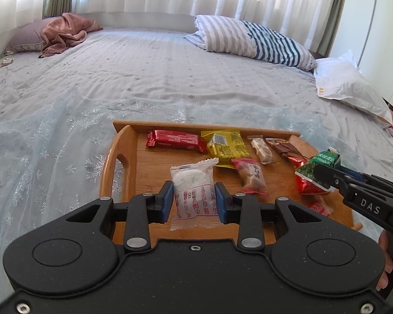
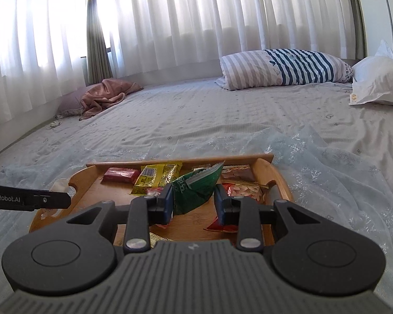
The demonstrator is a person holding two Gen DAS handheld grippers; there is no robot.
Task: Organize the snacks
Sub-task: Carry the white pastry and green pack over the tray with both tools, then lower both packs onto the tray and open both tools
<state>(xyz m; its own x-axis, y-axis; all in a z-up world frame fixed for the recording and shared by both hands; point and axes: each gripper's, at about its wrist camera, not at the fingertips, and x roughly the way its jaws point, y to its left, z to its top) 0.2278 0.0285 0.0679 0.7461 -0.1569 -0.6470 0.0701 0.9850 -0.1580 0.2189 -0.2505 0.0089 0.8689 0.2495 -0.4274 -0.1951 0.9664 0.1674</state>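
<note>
filling both views, a wide bed [image 1: 157, 83] under a pale grey-blue sheet with small flower prints; sheer white curtains [image 2: 196, 21] hang along the far wall, daylight behind them. a striped pillow [image 1: 251, 40] lies at the far side, a white bag [image 1: 345, 83] near it, a pink cloth [image 1: 65, 31] crumpled over a mauve cushion at far left. a gauzy snowflake fabric [image 1: 39, 151] is spread over the near sheet. a wooden tray [image 1: 123, 141] with handles sits on it, holding a red bar [image 1: 175, 141], a yellow packet [image 1: 228, 146] and smaller wrapped snacks. left gripper [image 1: 194, 198] is clenched on a clear white-cake packet [image 1: 194, 191] above the tray's near left. right gripper [image 2: 194, 201] is clamped on a green packet [image 2: 196, 188] over the tray's right part.
</note>
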